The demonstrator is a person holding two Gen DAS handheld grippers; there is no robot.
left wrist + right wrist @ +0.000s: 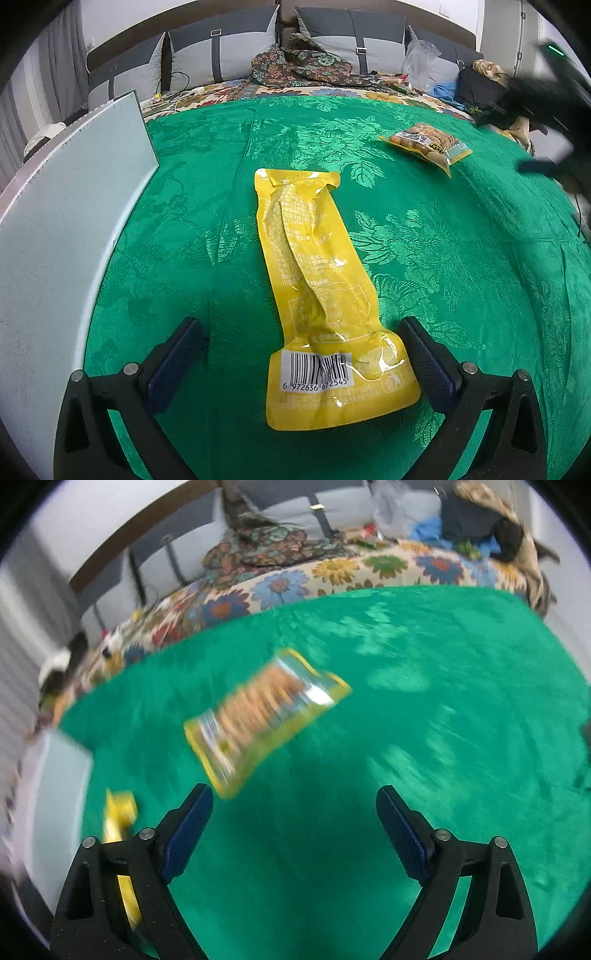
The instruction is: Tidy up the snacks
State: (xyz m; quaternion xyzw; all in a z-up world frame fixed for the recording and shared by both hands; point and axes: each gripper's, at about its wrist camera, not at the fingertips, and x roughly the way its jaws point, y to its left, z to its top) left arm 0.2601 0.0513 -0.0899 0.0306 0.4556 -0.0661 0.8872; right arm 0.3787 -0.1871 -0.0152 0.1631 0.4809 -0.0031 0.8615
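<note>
- The left gripper (303, 354) is spread wide, its two dark blue pads on either side of the near end of a long yellow snack pouch (317, 291); whether the right-hand pad touches the pouch edge I cannot tell, and the left-hand pad is apart from it.
- The pouch lies flat on the green cloth (443, 240), barcode end nearest the camera, its far end pointing toward the sofa (221, 48).
- A pale flat board (62, 221) lies along the left edge of the cloth.
- A second, clear packet of round snacks (428, 146) lies well apart, toward the far right of the cloth.
- The right gripper (295, 830) is also wide apart and holds nothing; it hangs above the cloth (424, 738), tilted downward.
- In the right wrist view, which is blurred, the clear packet (262, 716) lies ahead and slightly left of the fingers, not between them.
- The yellow pouch (118, 816) shows at the lower left, partly behind the left-hand finger.
</note>
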